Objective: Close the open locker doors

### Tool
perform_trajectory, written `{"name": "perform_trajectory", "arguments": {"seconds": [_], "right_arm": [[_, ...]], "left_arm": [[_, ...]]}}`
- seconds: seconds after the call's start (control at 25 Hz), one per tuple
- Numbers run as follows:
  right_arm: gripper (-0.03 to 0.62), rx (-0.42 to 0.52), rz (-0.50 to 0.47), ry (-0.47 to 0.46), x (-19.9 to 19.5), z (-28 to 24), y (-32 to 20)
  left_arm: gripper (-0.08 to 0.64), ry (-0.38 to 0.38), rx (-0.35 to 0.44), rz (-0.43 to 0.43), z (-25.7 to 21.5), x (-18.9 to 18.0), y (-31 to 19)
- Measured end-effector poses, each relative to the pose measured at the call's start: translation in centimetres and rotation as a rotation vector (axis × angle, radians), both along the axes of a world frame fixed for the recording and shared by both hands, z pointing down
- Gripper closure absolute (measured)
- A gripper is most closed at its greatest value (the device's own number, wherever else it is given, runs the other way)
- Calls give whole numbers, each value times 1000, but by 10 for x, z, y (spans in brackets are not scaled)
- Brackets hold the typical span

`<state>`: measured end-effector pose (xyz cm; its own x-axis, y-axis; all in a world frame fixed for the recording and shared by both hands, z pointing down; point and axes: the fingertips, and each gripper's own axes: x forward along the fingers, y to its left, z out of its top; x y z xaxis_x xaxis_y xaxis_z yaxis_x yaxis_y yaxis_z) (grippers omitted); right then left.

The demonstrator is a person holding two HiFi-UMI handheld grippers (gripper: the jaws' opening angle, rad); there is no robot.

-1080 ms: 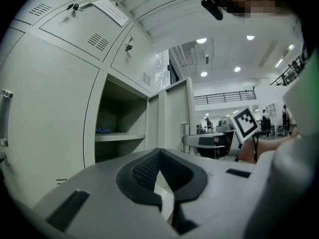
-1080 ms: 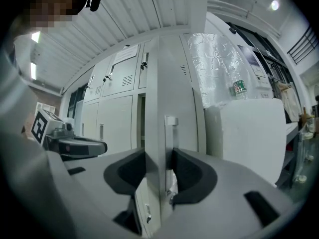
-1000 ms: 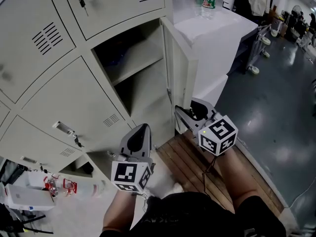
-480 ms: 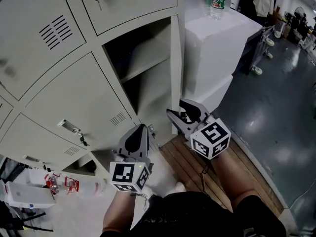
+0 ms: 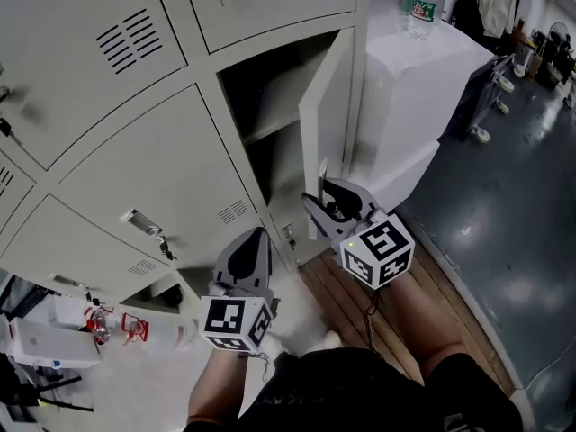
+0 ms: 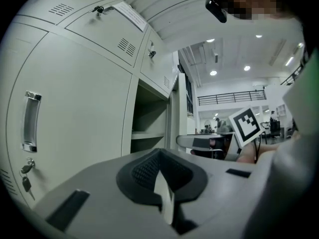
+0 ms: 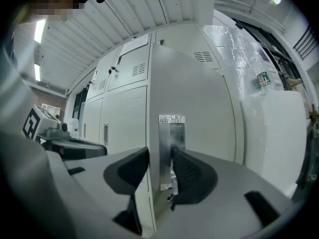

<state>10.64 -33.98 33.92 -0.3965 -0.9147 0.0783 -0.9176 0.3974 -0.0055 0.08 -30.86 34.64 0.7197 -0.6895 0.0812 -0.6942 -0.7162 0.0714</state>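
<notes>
Swinging in from almost straight out a second before, the locker door (image 5: 328, 124) stood roughly halfway round toward its frame as we drew it along. It hung at the right end of the bank of lockers, hinged on the right side of the open compartment (image 5: 270, 88), whose shelf (image 5: 274, 126) showed through the gap.

Our right gripper (image 5: 321, 196) had the door's free edge between its jaws, one pad on the inner face and the other against the chrome handle (image 7: 172, 148). The jaws had just been closing and looked pressed onto the panel. Our left gripper (image 5: 256, 241) sat low beside it, jaws fully together with nothing in them, touching nothing we could see.

We judged the work on this door about half done. The swing remained to be finished, until the panel sat flush in its frame.

The neighbouring doors (image 5: 135, 178) to the left and above looked shut already. Whether a bottom compartment near the floor stood open, we could not tell. Beyond the bank, a water bottle (image 5: 421, 7) stood on a white cabinet (image 5: 423, 88).
</notes>
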Motion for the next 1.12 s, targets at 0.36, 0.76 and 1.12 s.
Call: {"name": "perform_trajectory", "arguments": {"seconds": [0.36,0.76,1.12], "right_arm": [[431,5,-1,-30,-20,1,-24],[460,-22,-27,-70,-44,2,-58],[472,-20,-37,-41,-58,2,-90]], "left_arm": [[555,-2,0,-45,0,-33,-5],[555,3,2,-90,0,-66,-14],[555,-2,-2,-104,3,-73,-25]]}}
